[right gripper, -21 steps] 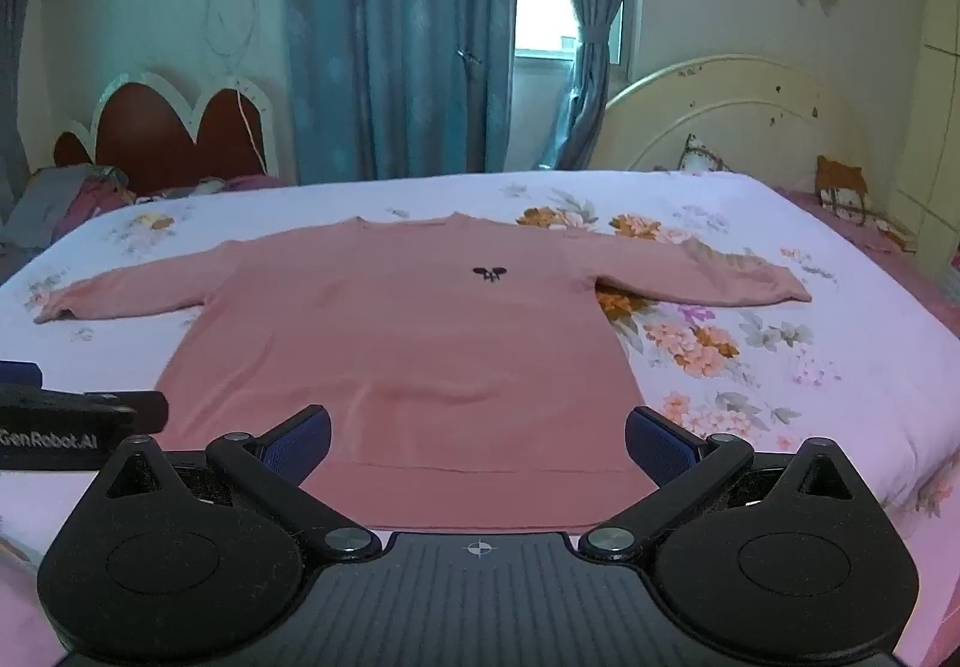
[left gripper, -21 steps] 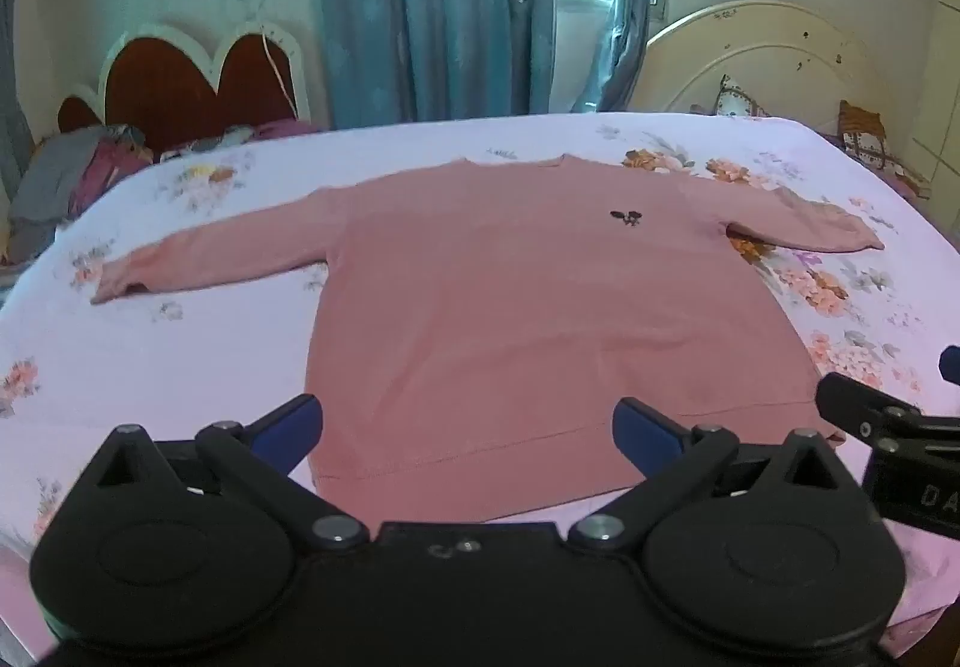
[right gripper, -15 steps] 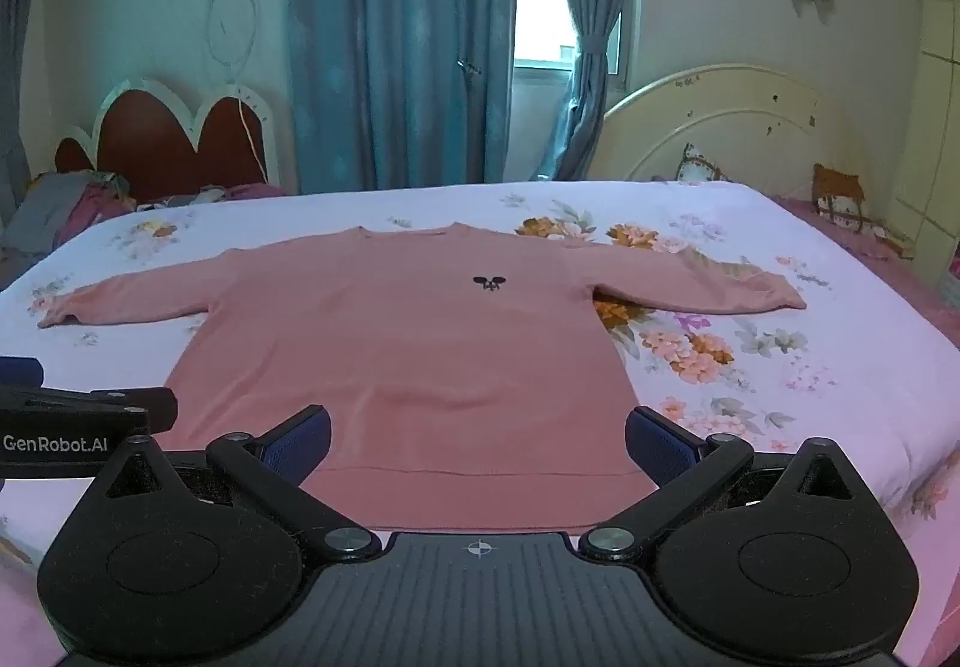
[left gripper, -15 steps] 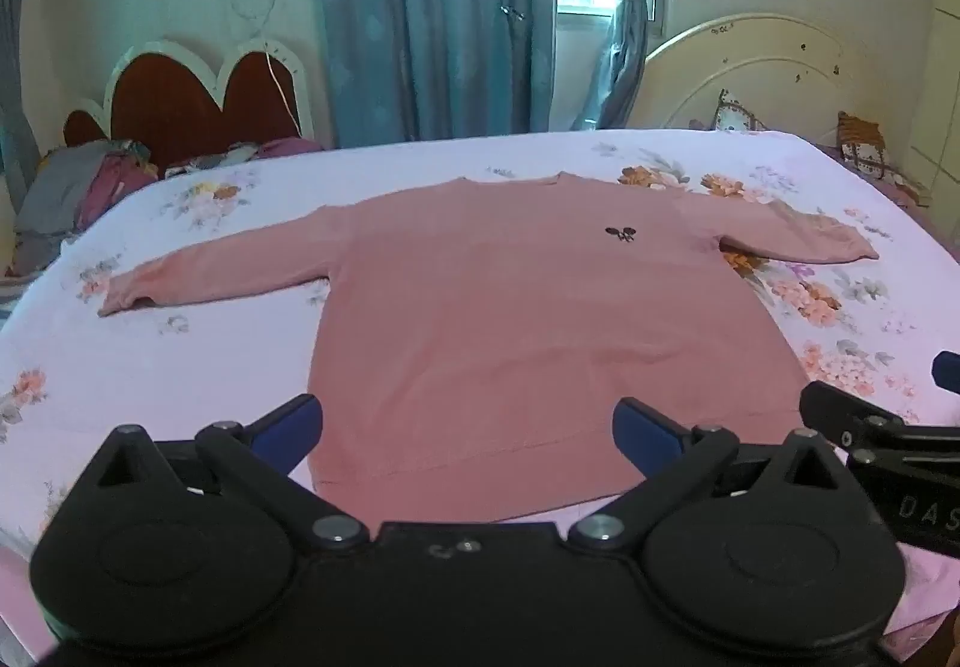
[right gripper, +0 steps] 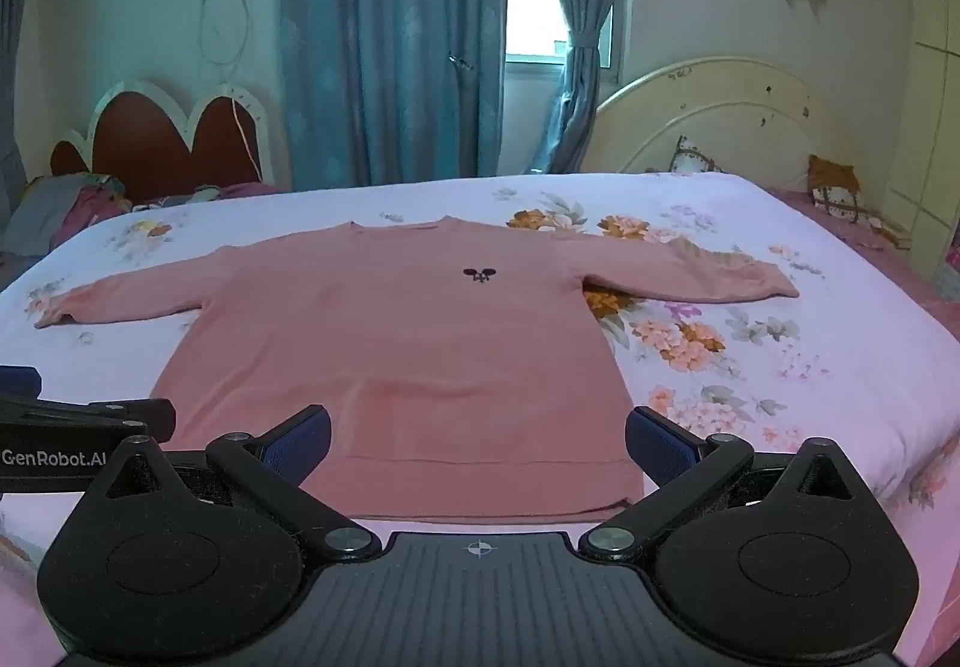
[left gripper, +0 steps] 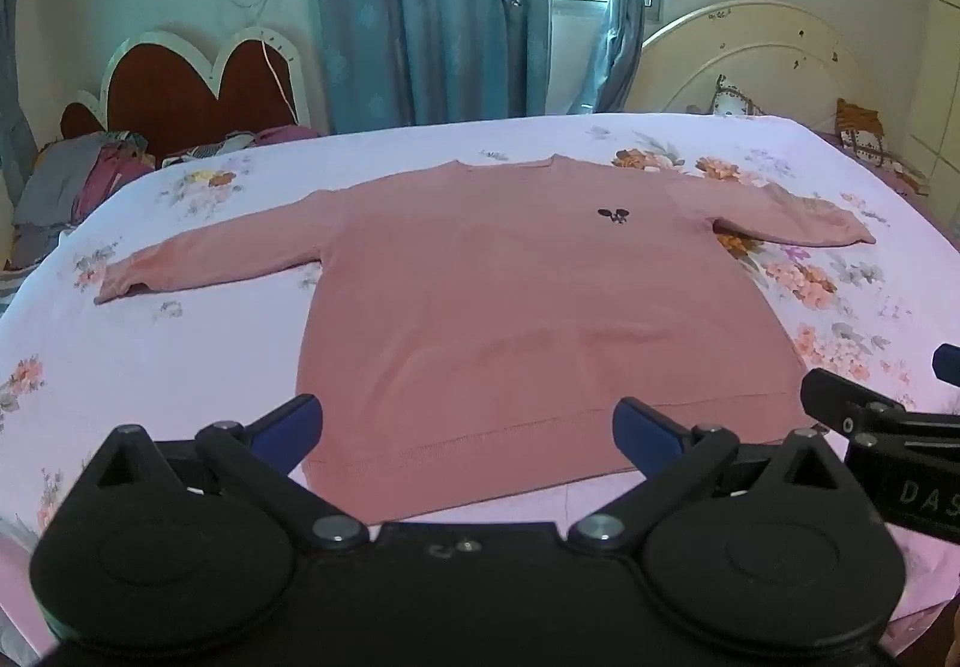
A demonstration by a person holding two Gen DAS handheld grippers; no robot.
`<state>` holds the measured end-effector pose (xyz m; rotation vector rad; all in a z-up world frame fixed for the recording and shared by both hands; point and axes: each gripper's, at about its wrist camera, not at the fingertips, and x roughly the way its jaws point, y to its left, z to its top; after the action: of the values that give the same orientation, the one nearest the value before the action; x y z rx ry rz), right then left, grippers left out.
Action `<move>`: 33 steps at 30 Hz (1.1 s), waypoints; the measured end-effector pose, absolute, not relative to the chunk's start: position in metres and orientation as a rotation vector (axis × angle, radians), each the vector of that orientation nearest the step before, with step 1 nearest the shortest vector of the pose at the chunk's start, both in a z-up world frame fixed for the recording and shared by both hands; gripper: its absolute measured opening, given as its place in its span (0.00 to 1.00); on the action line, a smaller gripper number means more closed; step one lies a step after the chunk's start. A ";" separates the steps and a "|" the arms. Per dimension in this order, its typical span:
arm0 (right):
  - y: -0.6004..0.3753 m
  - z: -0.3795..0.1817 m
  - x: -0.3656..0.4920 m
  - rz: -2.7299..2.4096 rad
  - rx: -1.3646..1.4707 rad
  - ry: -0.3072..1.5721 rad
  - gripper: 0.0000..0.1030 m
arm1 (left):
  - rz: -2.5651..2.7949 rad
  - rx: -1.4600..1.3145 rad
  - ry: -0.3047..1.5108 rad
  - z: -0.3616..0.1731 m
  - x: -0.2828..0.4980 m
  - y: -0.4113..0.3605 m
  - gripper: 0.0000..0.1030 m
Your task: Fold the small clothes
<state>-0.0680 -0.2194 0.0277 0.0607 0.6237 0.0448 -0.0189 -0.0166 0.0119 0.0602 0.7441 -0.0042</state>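
Flat ahead, the pink sweater (left gripper: 528,307) lies beyond both wide-spread hand-held grippers.

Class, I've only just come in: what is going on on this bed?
A person holds a pair of tongs in each hand above the near edge of a flowered bed. A pink long-sleeved top lies flat and unfolded on it, sleeves spread out to both sides. The left tongs and the right tongs are both open and hold nothing. No fold has been made yet.
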 end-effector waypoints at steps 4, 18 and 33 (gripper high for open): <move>-0.225 0.021 -0.067 0.047 0.064 0.620 1.00 | -0.001 0.062 0.742 0.009 -0.020 -0.020 1.00; -0.228 0.020 -0.069 0.045 0.066 0.616 1.00 | 0.000 0.063 0.741 0.007 -0.022 -0.022 1.00; -0.225 0.019 -0.068 0.048 0.060 0.615 1.00 | 0.001 0.062 0.746 0.005 -0.020 -0.021 1.00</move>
<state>-0.0678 -0.2253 0.0195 0.0598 0.6152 0.0484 -0.0204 -0.0213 0.0053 0.0622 0.7457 0.0006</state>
